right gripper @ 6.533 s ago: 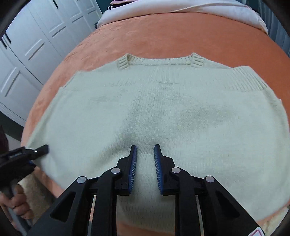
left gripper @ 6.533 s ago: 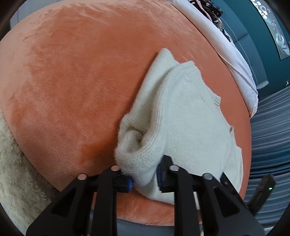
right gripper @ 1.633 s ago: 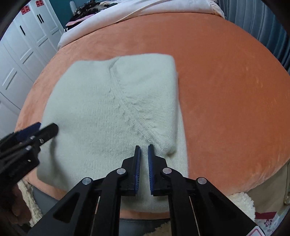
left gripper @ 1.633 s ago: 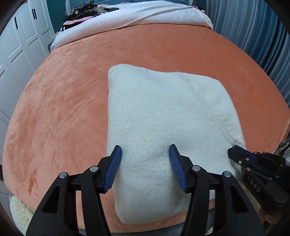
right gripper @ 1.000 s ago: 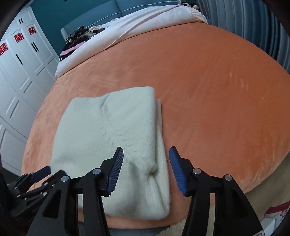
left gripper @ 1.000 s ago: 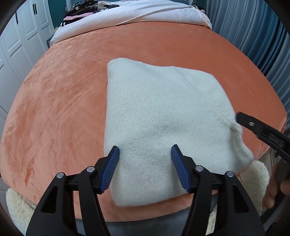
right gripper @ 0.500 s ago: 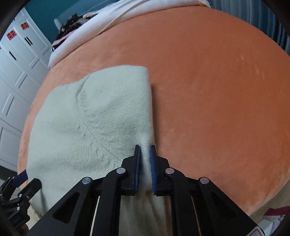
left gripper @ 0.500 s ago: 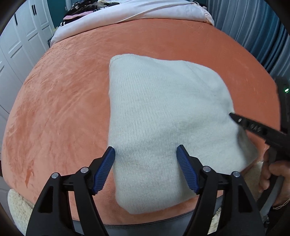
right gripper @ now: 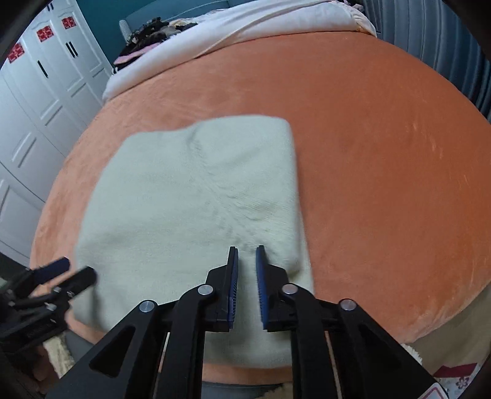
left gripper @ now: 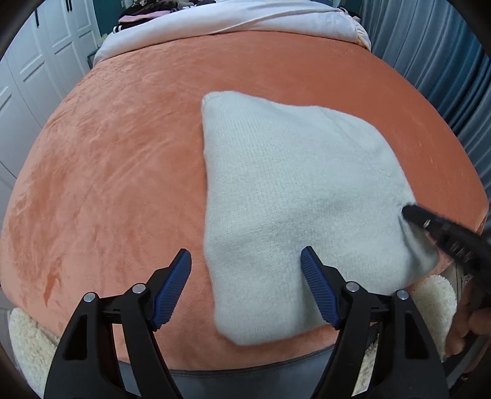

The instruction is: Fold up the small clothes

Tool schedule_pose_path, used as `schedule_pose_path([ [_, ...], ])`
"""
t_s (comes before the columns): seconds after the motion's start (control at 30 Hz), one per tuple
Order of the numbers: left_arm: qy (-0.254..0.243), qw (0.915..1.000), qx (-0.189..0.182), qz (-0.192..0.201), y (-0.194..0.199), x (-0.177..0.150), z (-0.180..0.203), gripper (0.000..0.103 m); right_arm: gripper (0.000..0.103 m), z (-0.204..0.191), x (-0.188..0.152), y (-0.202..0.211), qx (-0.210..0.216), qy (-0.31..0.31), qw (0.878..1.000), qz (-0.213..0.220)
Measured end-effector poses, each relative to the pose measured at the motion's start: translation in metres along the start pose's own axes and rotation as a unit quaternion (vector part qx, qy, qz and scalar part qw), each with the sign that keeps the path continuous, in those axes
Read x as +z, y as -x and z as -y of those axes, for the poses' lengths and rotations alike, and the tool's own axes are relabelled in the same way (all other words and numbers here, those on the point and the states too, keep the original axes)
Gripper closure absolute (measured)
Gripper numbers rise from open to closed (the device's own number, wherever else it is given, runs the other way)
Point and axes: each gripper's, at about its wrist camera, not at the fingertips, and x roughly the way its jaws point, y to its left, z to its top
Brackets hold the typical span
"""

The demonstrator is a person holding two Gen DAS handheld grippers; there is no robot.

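Note:
A folded cream knit sweater [left gripper: 291, 190] lies on the orange plush bed cover [left gripper: 122, 184]. My left gripper [left gripper: 245, 261] hovers over its near left corner, jaws wide and still opening, the sweater's left edge between the pads but untouched. My right gripper [right gripper: 245, 250] has its pads nearly together on the sweater [right gripper: 190, 196] at the near right edge. They part slightly, with a pinch of knit still between them. In the left wrist view the right gripper [left gripper: 412, 213] pulls that corner up off the cover. The left gripper [right gripper: 72, 271] shows at the right wrist view's lower left.
A white duvet [left gripper: 245, 21] and a pile of dark clothes [right gripper: 153, 27] lie at the bed's far end. White wardrobe doors [right gripper: 46, 92] stand left, blue-grey curtains [left gripper: 445, 61] right. A fluffy cream throw [left gripper: 435, 294] hangs at the near edge beside a hand [left gripper: 472, 325].
The right gripper shut on the sweater's near right edge and has risen, lifting that corner. The left gripper's jaws have widened a little and stayed in place.

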Motion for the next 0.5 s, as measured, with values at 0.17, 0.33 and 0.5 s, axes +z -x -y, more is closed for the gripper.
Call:
schedule_pose_path([
  [0.17, 0.020, 0.9998, 0.000, -0.008, 0.008, -0.009, -0.021, 0.031, 0.090, -0.076, 0.038, -0.015, 0.062, 0.078, 0.995, -0.018],
  [0.33, 0.031, 0.9991, 0.020, -0.019, -0.004, -0.018, -0.035, 0.029, 0.089, -0.125, 0.031, -0.123, 0.025, 0.140, 0.983, -0.119],
  [0.5, 0.055, 0.9982, -0.001, -0.024, -0.012, -0.015, -0.048, 0.020, 0.089, -0.106, 0.040, -0.080, 0.062, 0.108, 0.989, -0.081],
])
